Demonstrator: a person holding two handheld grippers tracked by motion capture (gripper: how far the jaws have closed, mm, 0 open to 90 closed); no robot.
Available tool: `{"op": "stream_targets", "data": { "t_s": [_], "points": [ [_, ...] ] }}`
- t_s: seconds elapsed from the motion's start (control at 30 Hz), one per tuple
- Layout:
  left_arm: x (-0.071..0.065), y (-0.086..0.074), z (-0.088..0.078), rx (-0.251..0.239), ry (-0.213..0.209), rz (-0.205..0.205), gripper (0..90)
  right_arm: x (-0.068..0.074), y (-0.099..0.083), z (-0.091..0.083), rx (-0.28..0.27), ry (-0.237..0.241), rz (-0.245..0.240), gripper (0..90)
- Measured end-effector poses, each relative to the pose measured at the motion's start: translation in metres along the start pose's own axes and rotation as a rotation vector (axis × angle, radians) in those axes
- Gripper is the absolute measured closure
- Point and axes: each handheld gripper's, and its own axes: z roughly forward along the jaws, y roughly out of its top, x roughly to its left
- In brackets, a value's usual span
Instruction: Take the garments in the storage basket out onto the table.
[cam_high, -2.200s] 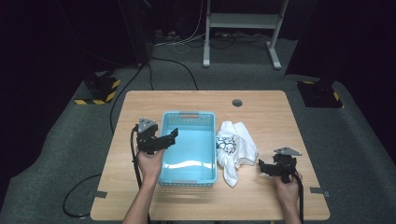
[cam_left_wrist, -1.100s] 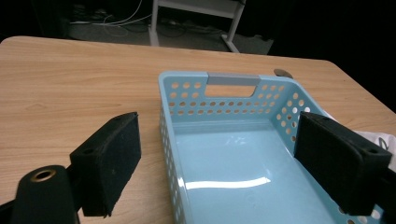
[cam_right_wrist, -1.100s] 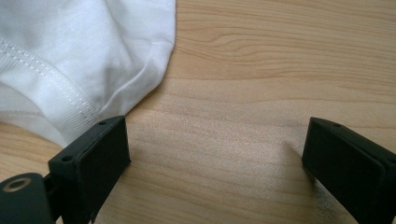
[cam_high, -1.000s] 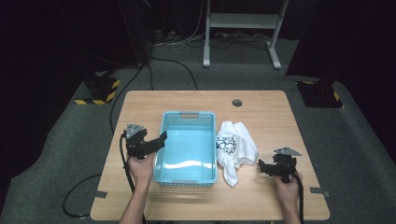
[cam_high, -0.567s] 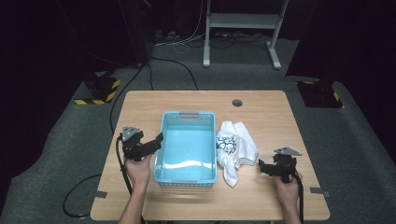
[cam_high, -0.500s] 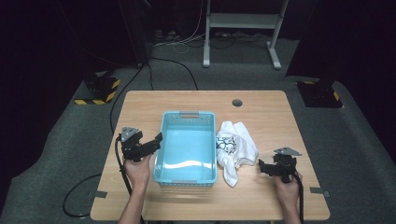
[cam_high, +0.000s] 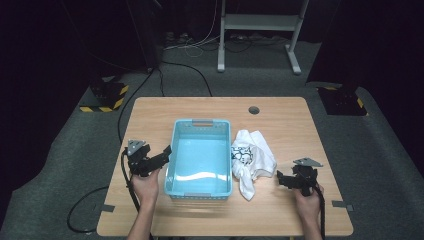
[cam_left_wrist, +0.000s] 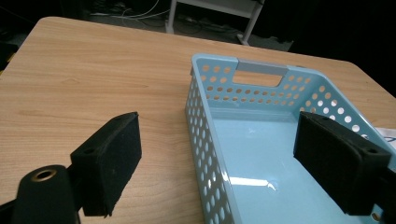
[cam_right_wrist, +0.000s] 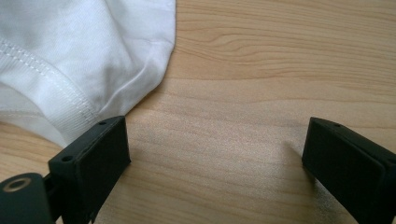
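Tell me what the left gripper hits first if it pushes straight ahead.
Likely the blue basket: the open left gripper straddles its near-left wall, so that perforated wall comes first, though the gap before contact is hard to judge.

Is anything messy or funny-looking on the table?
Only the white cloth: it lies crumpled in a heap on the table, just outside the blue basket, against its right side. The basket sits straight and has nothing in it. Nothing looks spilled or broken.

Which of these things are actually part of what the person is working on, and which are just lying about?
In use:
- blue basket
- white cloth
- left gripper, open
- right gripper, open

Lying about:
- metal stand
- floor cables
- yellow-black blocks
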Motion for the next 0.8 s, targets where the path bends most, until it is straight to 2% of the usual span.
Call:
{"op": "stream_targets", "data": {
  "t_s": [0.8],
  "points": [
    [0.015,-0.019,-0.001,0.009,0.04,-0.053,15.3,0.0,0.0,0.0,0.0,0.0,0.001,7.0]
  ]
}}
